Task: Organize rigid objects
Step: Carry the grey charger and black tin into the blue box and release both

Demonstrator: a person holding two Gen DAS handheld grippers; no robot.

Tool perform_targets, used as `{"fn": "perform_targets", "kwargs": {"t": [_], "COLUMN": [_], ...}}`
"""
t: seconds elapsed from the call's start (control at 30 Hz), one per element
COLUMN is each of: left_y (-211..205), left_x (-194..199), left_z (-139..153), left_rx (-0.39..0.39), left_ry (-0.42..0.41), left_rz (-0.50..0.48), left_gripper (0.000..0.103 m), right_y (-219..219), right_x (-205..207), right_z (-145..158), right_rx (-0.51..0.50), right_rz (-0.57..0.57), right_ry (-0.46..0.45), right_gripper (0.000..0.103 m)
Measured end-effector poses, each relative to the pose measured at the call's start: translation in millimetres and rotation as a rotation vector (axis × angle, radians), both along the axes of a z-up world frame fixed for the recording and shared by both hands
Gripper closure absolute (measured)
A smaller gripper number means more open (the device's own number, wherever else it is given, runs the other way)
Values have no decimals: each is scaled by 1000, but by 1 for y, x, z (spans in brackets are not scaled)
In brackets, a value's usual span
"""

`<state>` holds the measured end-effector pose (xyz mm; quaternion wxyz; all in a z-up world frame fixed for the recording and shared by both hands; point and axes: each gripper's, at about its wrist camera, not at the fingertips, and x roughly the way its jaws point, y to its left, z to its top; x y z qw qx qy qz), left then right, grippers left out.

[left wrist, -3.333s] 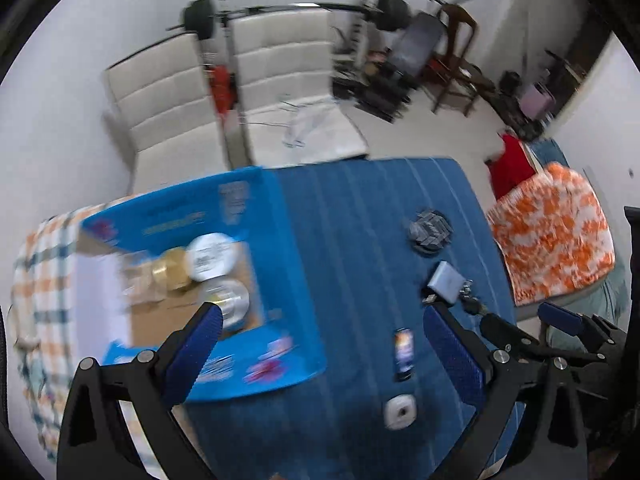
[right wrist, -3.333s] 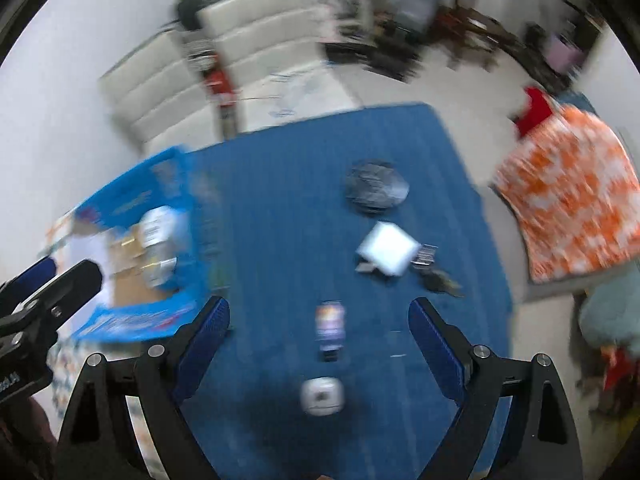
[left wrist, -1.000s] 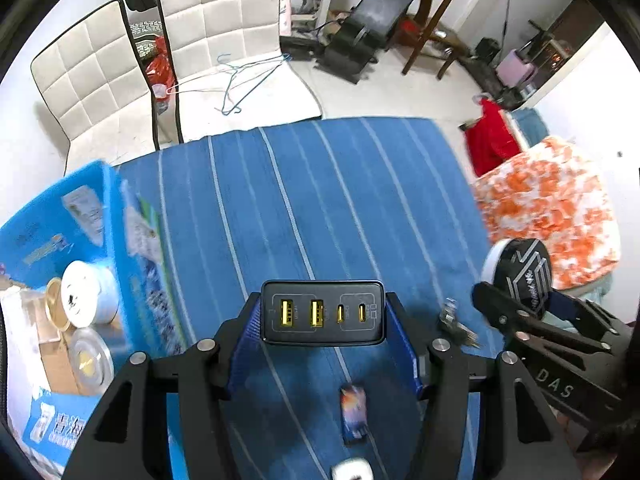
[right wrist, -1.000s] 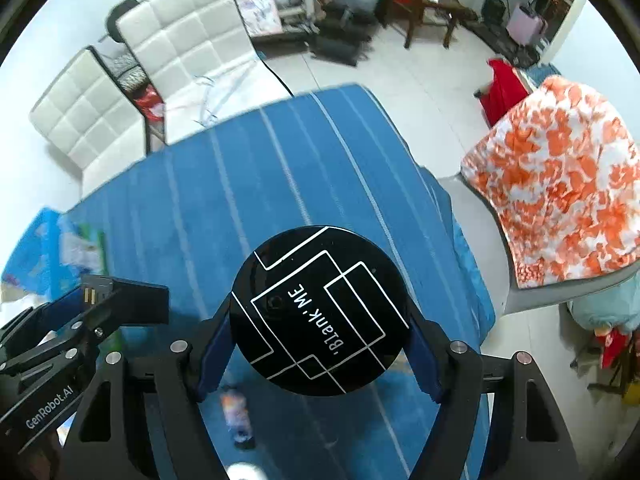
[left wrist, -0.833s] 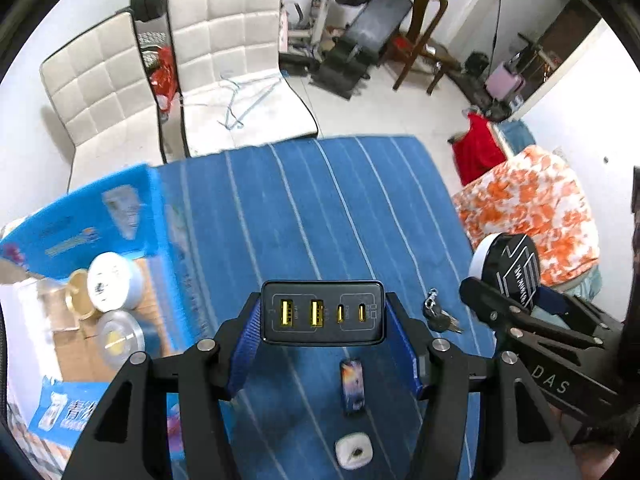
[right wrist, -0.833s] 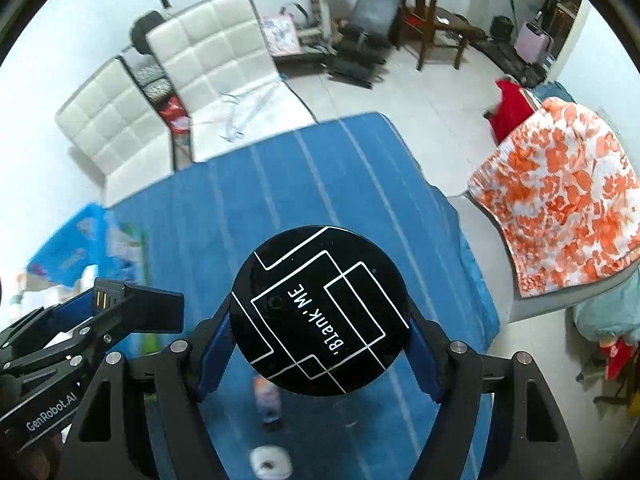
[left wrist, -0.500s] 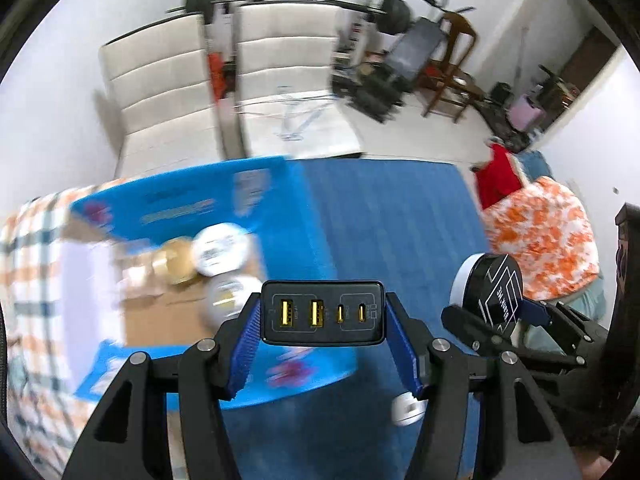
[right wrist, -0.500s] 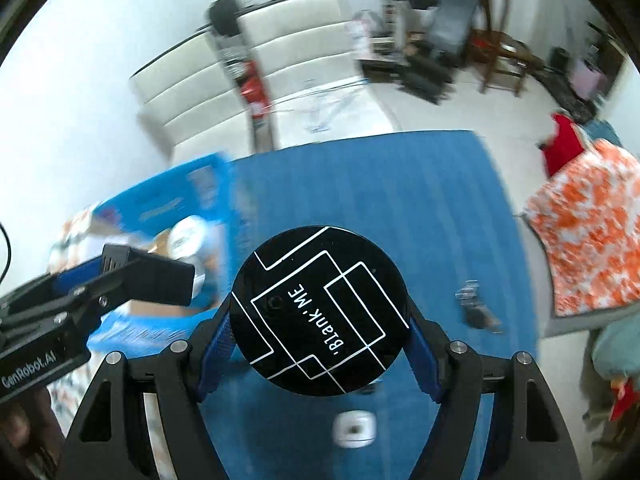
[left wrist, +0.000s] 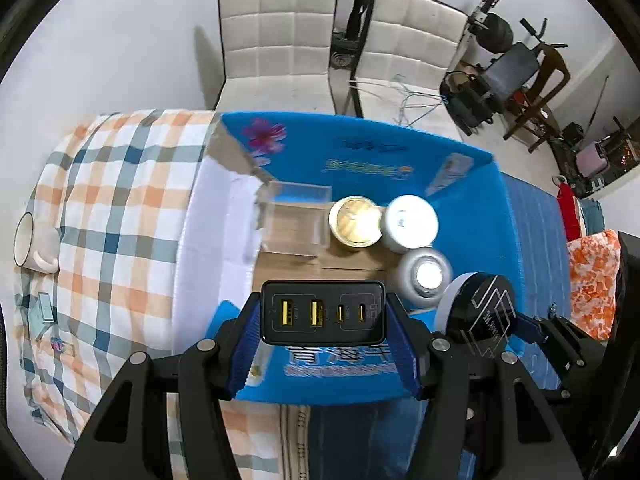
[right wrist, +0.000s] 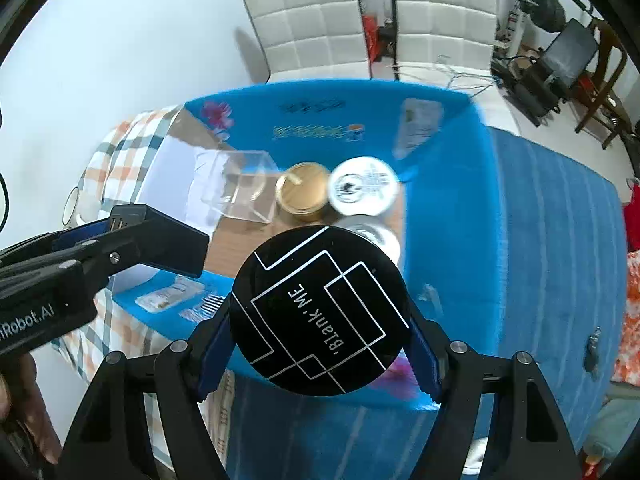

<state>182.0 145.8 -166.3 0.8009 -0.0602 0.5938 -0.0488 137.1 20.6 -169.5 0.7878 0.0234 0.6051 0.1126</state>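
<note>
My left gripper [left wrist: 323, 354] is shut on a black multi-port USB charger [left wrist: 323, 311], held over the near edge of an open blue cardboard box [left wrist: 472, 184]. My right gripper [right wrist: 320, 356] is shut on a round black tin [right wrist: 320, 312] with white line art, hovering above the same box [right wrist: 440, 184]. Inside the box sit a clear plastic case [left wrist: 294, 218], a gold-lidded jar [left wrist: 354, 220], a white-lidded jar [left wrist: 410, 222] and a silver tin [left wrist: 426, 274]. The right gripper with its tin [left wrist: 478, 314] also shows in the left wrist view.
The box rests where a plaid cloth [left wrist: 116, 216] meets a blue striped cloth [right wrist: 552, 216]. A white mug [left wrist: 30, 244] stands at the far left. Keys [right wrist: 592, 346] lie on the blue cloth at right. Two white chairs [left wrist: 280, 32] stand behind, with gym gear [left wrist: 516, 68] beyond.
Both grippers, first open over the table, took hold of the charger and the tin, then swung left from the blue cloth to above the open box.
</note>
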Motion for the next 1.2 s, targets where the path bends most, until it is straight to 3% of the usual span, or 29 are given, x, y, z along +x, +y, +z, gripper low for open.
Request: {"fn": "perform_targets", "kwargs": {"t": [0.43, 0.7, 1.07, 1.2], "left_y": [21, 16, 24, 31], "left_x": [24, 40, 43, 40], "left_z": [-61, -89, -94, -95], "left_rx": [-44, -16, -30, -40], "left_ry": [143, 212, 254, 280], "left_rz": [-21, -67, -75, -62], "left_gripper": [47, 47, 46, 38], "right_y": [37, 49, 51, 55], "right_x": [35, 48, 58, 59], "right_z": [-71, -95, -112, -115], "right_rx": [58, 34, 17, -4], "right_rz": [-34, -53, -88, -74], "right_ry": [128, 165, 209, 226], "right_gripper": [25, 25, 24, 24]}}
